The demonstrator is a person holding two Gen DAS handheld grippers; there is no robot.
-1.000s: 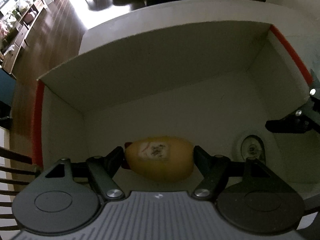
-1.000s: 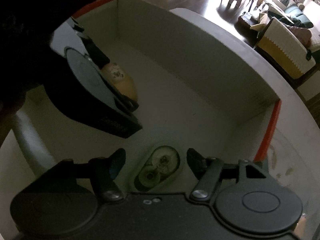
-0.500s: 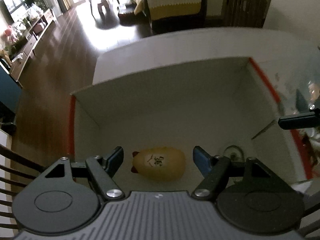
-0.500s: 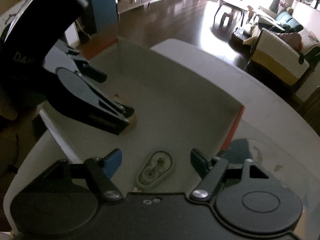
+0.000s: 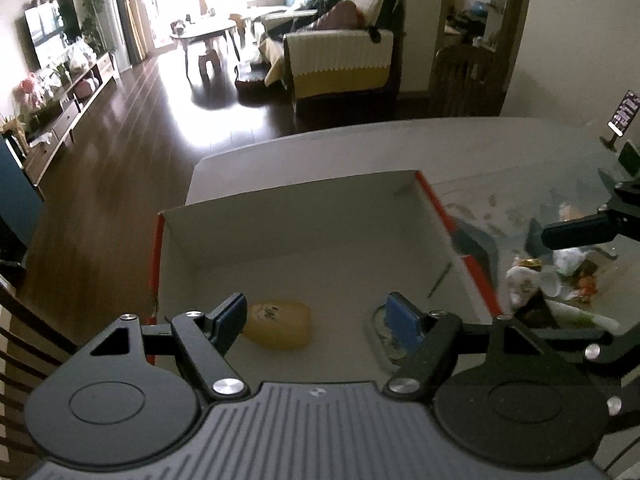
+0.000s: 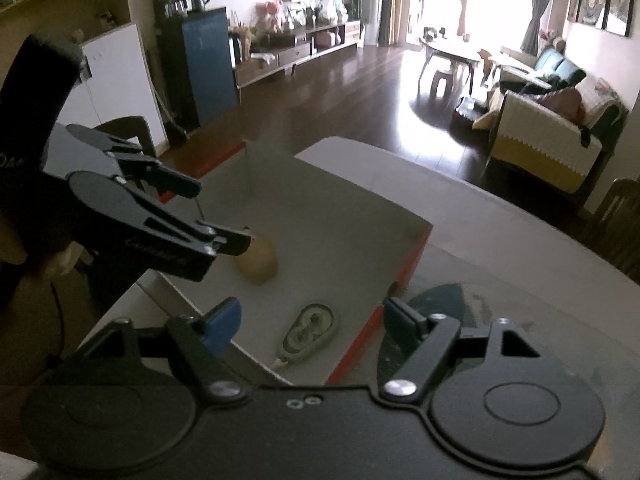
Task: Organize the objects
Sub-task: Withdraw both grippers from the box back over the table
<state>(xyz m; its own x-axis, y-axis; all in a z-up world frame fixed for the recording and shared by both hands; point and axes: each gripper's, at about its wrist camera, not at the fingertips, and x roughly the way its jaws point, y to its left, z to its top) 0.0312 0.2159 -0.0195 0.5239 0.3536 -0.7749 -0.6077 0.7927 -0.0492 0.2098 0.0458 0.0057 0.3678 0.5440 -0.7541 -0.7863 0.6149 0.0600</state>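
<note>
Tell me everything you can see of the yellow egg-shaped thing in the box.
The yellow egg-shaped thing is smooth and rounded, plastic by its look, with a pale patch carrying dark marks on its upper side. It lies on its side on the floor of the white box, near the box's left wall. Nothing grips it: the left gripper is open above it, one blue pad overlapping its end in the left wrist view. The right wrist view shows it partly behind that gripper's fingertip.

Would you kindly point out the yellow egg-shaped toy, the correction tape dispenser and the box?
yellow egg-shaped toy [image 5: 282, 330], left wrist view, its body.
correction tape dispenser [image 6: 308, 330], right wrist view, its middle.
box [image 5: 304, 216], left wrist view, far wall.
</note>
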